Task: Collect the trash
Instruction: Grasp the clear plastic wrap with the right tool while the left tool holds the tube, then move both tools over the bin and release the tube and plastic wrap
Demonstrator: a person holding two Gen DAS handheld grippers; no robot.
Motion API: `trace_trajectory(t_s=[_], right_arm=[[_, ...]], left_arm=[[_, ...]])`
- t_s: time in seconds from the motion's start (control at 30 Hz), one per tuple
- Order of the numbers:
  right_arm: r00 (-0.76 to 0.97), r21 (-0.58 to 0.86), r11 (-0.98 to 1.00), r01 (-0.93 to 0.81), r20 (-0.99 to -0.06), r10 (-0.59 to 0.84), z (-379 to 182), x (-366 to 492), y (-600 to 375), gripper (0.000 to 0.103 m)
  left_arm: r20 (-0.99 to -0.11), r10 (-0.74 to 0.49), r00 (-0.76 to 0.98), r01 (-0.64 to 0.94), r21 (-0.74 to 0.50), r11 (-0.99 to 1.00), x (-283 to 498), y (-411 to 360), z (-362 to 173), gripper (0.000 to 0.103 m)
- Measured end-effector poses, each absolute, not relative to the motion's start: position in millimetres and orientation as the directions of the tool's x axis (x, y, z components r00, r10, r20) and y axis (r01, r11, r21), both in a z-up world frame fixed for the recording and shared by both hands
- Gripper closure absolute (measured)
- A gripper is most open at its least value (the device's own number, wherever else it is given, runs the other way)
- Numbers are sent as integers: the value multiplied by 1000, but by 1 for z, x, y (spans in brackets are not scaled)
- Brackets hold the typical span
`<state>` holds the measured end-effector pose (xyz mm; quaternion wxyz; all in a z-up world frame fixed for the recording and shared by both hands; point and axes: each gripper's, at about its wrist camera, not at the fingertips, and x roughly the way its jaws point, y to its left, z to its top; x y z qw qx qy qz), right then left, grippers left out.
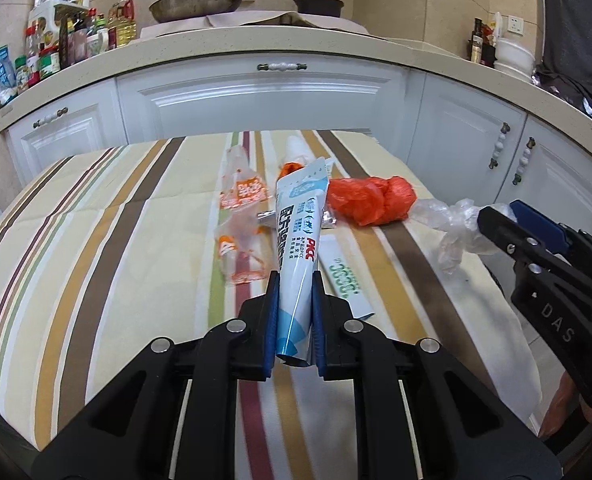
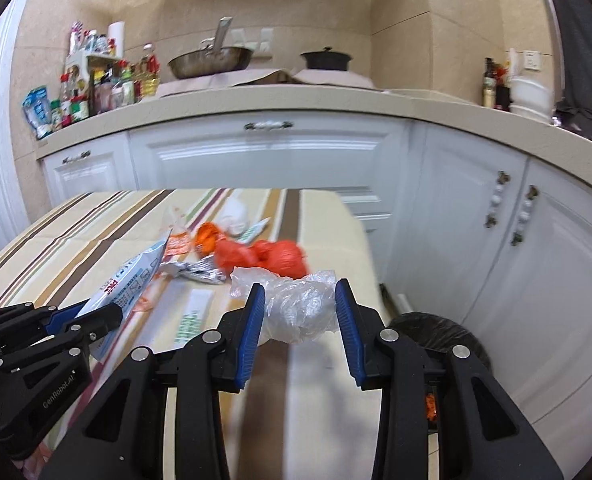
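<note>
Trash is scattered over a table with a striped cloth, mostly bunched toward its far right part, and two bits are already off the cloth. The left gripper has its blue pads pressed tight on a long blue-and-white wrapper, which sticks up and forward out of the jaws, clear of the cloth. The right gripper sits at the right edge of the table with a crumpled clear plastic bag between its fingers; the wad touches the left pad, but there's a sliver of gap on the right side, so I honestly can't tell if it's properly pinched or just cradled. In the left wrist view the bag looks caught at the tips of that gripper. Still lying on the cloth: a knotted orange plastic bag near the far right edge, a clear wrapper with orange print left of the held wrapper, a white-and-green sachet just right of it, and a crinkled silver foil piece in the middle. On the floor past the table's right edge sits a bin with a black liner. Behind everything is a counter with white cabinets, a pan, a dark pot and a cluster of bottles at its left end.
</note>
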<state>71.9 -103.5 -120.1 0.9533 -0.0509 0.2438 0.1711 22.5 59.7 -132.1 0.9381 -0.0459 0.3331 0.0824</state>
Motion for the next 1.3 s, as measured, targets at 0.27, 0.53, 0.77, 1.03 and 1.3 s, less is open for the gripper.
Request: trace_trajectory(t_s=[0.27, 0.53, 0.77, 1.03, 1.3], right_arm=[[849, 13, 958, -286, -460, 260, -116, 76, -136, 66], [878, 16, 978, -209, -436, 195, -117, 77, -173, 66], [901, 28, 994, -104, -420, 106, -120, 94, -220, 66], [906, 28, 1000, -4, -423, 16, -136, 127, -276, 66], [897, 51, 997, 55, -441, -27, -156, 167, -322, 66]], left_arm=[[-623, 99, 776, -138, -14, 990, 30, 34, -123, 89], [-604, 58, 795, -68, 6, 998, 51, -4, -113, 89], [-613, -12, 790, 29, 18, 999, 86, -60, -114, 89], [-664, -75, 744, 113, 14, 994, 143, -127, -132, 89], [-734, -94, 673, 149, 10, 989, 197, -176, -161, 89]])
